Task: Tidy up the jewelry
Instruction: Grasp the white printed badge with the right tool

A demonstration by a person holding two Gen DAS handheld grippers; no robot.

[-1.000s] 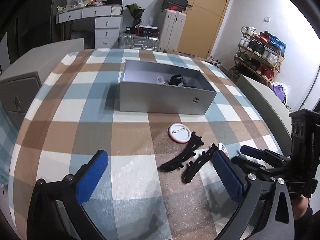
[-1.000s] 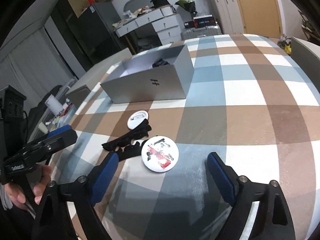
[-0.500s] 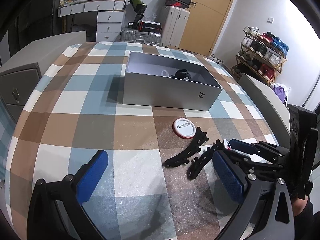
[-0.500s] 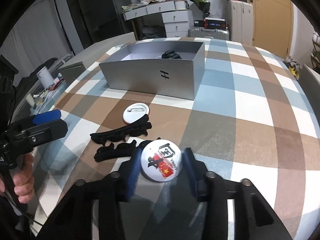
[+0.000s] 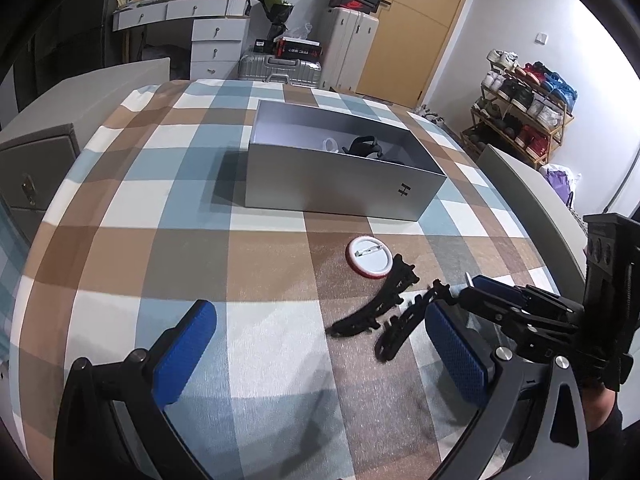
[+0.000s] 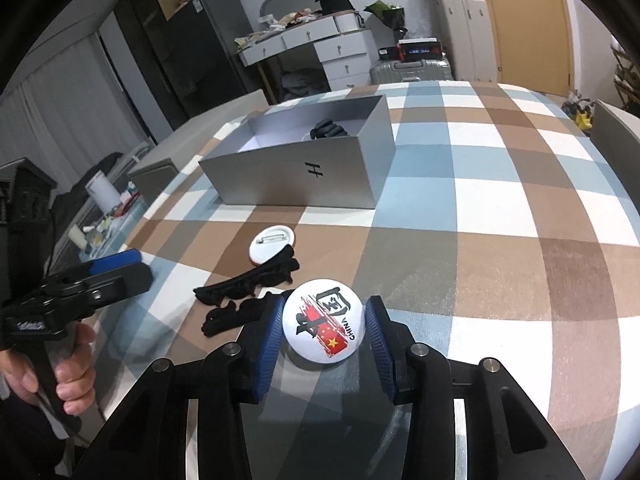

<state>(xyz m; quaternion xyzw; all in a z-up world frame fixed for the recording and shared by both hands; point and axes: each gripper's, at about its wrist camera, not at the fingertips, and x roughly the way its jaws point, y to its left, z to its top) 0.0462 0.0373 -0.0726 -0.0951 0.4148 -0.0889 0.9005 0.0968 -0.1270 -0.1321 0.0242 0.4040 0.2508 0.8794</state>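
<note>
My right claw (image 6: 324, 334) is pinching the round white badge (image 6: 323, 320), the one printed with black brushwork, a red flag and "CHINA"; the blue pads (image 6: 269, 340) press its rim from both sides, and it sits face up right in front of my right wrist camera. Whether it rests on the surface or is raised off it, I cannot tell. From that badge, at about 10 o'clock, two black hair clips (image 6: 248, 284) lie side by side on the checked surface (image 6: 480, 200); the nearer one reaches right up to my left pad. Beyond them, at 11 o'clock, a second badge (image 6: 272, 245) lies face down with its pin showing, its edge touching the farther clip. Farther off at 12 o'clock stands the open silver box (image 6: 304, 176), marked with an "H" on its front wall, with a dark item inside near its far right corner.

My left claw (image 5: 320, 352) is spread wide and holds nothing. In its own view the clips (image 5: 376, 304) lie toward 1 o'clock, close to its right pad, and the right claw (image 5: 500, 304) comes in at 3 o'clock.
</note>
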